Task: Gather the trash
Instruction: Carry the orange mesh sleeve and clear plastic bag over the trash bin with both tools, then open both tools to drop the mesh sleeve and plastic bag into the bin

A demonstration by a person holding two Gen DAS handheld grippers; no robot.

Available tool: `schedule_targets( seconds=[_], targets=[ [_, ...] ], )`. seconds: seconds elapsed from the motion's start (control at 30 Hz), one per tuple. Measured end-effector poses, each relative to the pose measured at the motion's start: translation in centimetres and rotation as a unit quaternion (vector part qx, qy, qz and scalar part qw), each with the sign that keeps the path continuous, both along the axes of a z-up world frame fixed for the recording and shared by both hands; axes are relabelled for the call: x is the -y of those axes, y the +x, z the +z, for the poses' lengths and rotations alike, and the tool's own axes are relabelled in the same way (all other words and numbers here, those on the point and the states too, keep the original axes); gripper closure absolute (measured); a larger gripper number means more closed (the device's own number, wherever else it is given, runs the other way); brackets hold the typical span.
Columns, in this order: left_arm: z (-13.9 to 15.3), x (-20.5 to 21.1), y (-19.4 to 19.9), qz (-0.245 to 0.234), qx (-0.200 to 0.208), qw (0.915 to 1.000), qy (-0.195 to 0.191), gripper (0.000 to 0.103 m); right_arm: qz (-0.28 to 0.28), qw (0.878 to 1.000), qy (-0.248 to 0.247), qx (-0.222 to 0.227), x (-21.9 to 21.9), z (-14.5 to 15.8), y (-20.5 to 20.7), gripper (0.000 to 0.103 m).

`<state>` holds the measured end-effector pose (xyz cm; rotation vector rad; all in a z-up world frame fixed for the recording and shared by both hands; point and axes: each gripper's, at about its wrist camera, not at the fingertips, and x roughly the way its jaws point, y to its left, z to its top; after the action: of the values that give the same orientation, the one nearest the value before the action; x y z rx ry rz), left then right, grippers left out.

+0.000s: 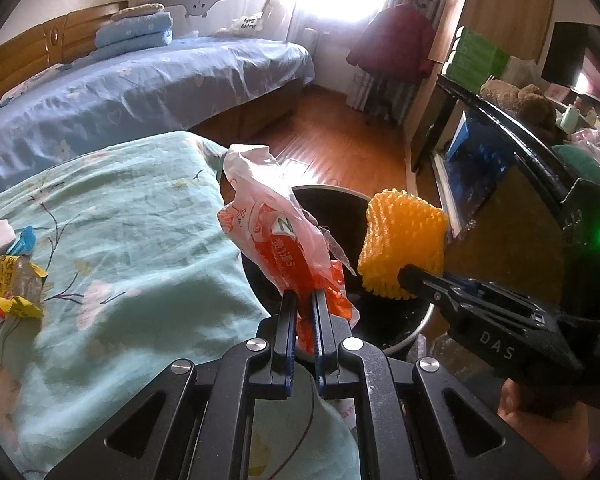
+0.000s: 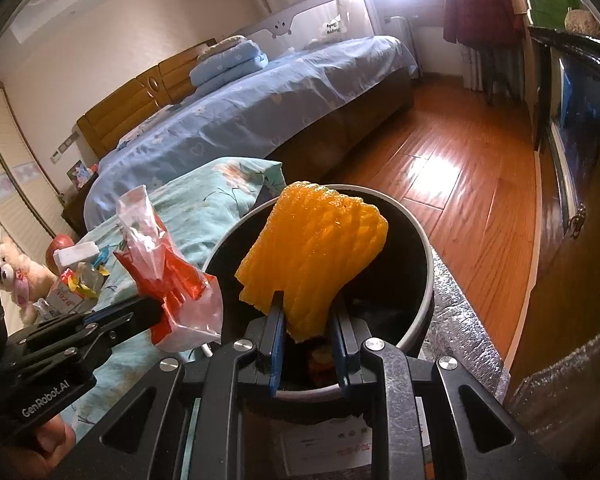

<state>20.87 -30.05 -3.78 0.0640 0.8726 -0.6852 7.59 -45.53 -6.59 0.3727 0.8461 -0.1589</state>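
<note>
Drop step: left hand-held gripper (image 1: 304, 300) clamps the plastic wrapper (image 1: 276, 232), right hand-held gripper (image 2: 306, 316) clamps the foam net (image 2: 312, 256) — both over the bin (image 2: 424, 248); next, release.

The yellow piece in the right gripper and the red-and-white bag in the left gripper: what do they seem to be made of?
The yellow piece, shut in the right gripper, looks like soft foam netting, matte, going by its open diamond mesh and ribs; probably fruit padding. The red-and-white bag, shut in the left gripper, looks like thin glossy plastic film: crinkled, partly see-through, printed.
</note>
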Motion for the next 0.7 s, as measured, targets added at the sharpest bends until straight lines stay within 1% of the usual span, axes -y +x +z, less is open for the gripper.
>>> schedule_targets(
  seconds=[0.23, 0.33, 0.4, 0.43, 0.47, 0.5, 0.53, 0.57, 0.6, 0.67, 0.7],
  targets=[
    [-0.1, 0.9, 0.5, 0.001, -0.004, 1.0000, 0.005, 0.096, -0.003, 1.000, 0.002, -0.007, 0.6, -0.4, 0.4, 0.081],
    [-0.1, 1.1, 0.5, 0.000, -0.007, 1.0000, 0.004, 0.096, -0.005, 1.000, 0.004, -0.010, 0.7, -0.5, 0.5, 0.078],
    [0.0, 1.2, 0.6, -0.002, -0.011, 0.9999, 0.002, 0.094, -0.005, 1.000, 0.008, -0.011, 0.8, -0.5, 0.6, 0.077],
    [0.0, 1.2, 0.7, -0.002, -0.011, 0.9999, 0.001, 0.091, -0.007, 1.000, 0.010, -0.011, 1.0, -0.6, 0.6, 0.077],
    [0.1, 1.2, 0.6, -0.002, -0.011, 0.9999, -0.001, 0.089, -0.009, 1.000, 0.011, -0.010, 1.0, -0.5, 0.5, 0.074],
    [0.2, 1.1, 0.5, 0.000, -0.007, 1.0000, -0.001, 0.082, -0.010, 1.000, 0.012, -0.010, 1.1, -0.6, 0.5, 0.072],
    [0.3, 1.1, 0.5, 0.003, -0.004, 1.0000, -0.001, 0.074, -0.012, 1.000, 0.014, -0.009, 1.2, -0.5, 0.5, 0.067],
    [0.4, 0.9, 0.4, 0.004, -0.001, 1.0000, -0.003, 0.072, -0.013, 1.000, 0.015, -0.009, 1.3, -0.5, 0.4, 0.063],
    [0.5, 0.8, 0.2, 0.005, 0.003, 1.0000, -0.004, 0.072, -0.014, 1.000, 0.015, -0.007, 1.4, -0.5, 0.4, 0.062],
    [0.7, 0.4, -0.2, 0.009, 0.007, 0.9999, -0.004, 0.071, -0.015, 1.000, 0.018, -0.004, 1.5, -0.4, 0.2, 0.056],
    [0.7, 0.2, -0.4, 0.011, 0.008, 0.9999, -0.005, 0.069, -0.016, 1.000, 0.018, -0.003, 1.4, -0.3, 0.1, 0.054]
  ],
)
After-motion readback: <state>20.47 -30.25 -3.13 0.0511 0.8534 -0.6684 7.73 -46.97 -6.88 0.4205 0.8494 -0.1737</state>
